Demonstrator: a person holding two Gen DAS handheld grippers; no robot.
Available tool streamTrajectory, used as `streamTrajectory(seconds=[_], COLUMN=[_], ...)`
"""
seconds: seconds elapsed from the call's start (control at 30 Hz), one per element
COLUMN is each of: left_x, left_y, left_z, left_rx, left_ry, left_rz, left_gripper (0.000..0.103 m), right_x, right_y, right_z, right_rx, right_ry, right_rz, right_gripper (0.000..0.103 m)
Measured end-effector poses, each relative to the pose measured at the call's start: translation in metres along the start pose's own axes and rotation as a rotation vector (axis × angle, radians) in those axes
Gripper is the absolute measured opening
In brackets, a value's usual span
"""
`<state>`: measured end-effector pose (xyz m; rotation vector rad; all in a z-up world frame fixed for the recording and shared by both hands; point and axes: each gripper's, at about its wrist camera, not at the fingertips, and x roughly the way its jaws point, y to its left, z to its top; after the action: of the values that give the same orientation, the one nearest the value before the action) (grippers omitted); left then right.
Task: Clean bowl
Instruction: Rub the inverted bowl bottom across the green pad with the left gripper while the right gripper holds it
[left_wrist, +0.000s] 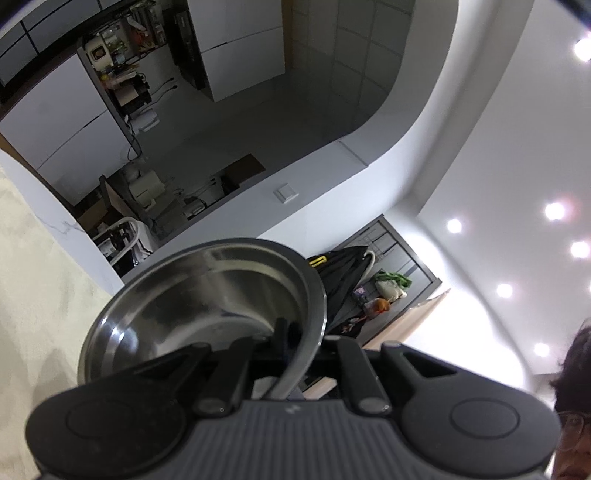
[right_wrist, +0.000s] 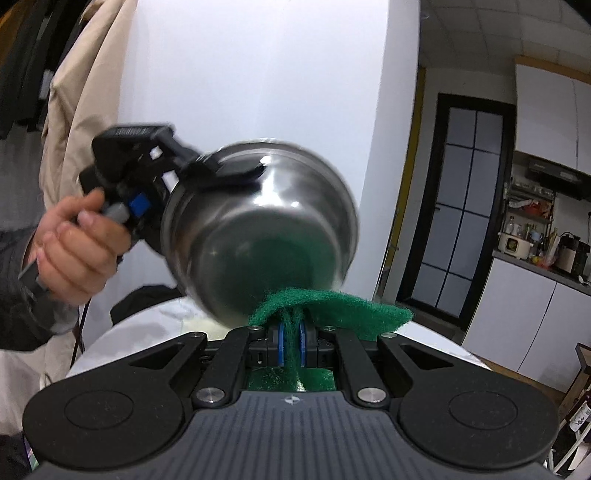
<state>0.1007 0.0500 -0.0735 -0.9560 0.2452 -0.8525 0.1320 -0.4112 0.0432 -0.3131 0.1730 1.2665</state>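
Left wrist view: the left hand-held gripper (left_wrist: 291, 332) pinches the rim of the steel bowl (left_wrist: 192, 310), held aloft with its inside facing the camera.

Right wrist view: the right hand-held gripper (right_wrist: 291, 341) pinches a green scouring pad (right_wrist: 332, 308) that touches the bowl's (right_wrist: 258, 229) underside; a hand (right_wrist: 74, 247) grips the left hand-held gripper (right_wrist: 229, 168).

Home kitchen, white cabinets (right_wrist: 546, 314), range hood (right_wrist: 557, 173), cluttered countertop appliances (right_wrist: 543, 243), glass-paned door (right_wrist: 465, 206)

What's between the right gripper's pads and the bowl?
Only the green scouring pad. The right gripper pinches it, and its free edge meets the steel bowl underside. Right wrist view shows it; the left view shows only the bowl's inside.
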Motion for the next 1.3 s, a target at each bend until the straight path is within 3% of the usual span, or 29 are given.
streamTrajectory(seconds=[0.23, 0.5, 0.87, 1.3], left_x=[0.008, 0.004, 0.000, 0.005], left_y=[-0.001, 0.003, -0.023, -0.027], left_z=[-0.001, 0.000, -0.003, -0.007], left_rx=[0.060, 0.106, 0.222, 0.205], left_ry=[0.050, 0.098, 0.178, 0.162], left_rz=[0.076, 0.128, 0.073, 0.002], left_gripper=[0.009, 0.007, 0.006, 0.006], right_x=[0.007, -0.006, -0.011, 0.008], right_y=[0.021, 0.038, 0.019, 0.004], right_z=[0.004, 0.013, 0.022, 0.012], right_rx=[-0.099, -0.181, -0.287, -0.331], right_ry=[0.064, 0.039, 0.110, 0.219], right_rz=[0.061, 0.126, 0.103, 0.081], right_gripper=[0.008, 0.008, 0.008, 0.008])
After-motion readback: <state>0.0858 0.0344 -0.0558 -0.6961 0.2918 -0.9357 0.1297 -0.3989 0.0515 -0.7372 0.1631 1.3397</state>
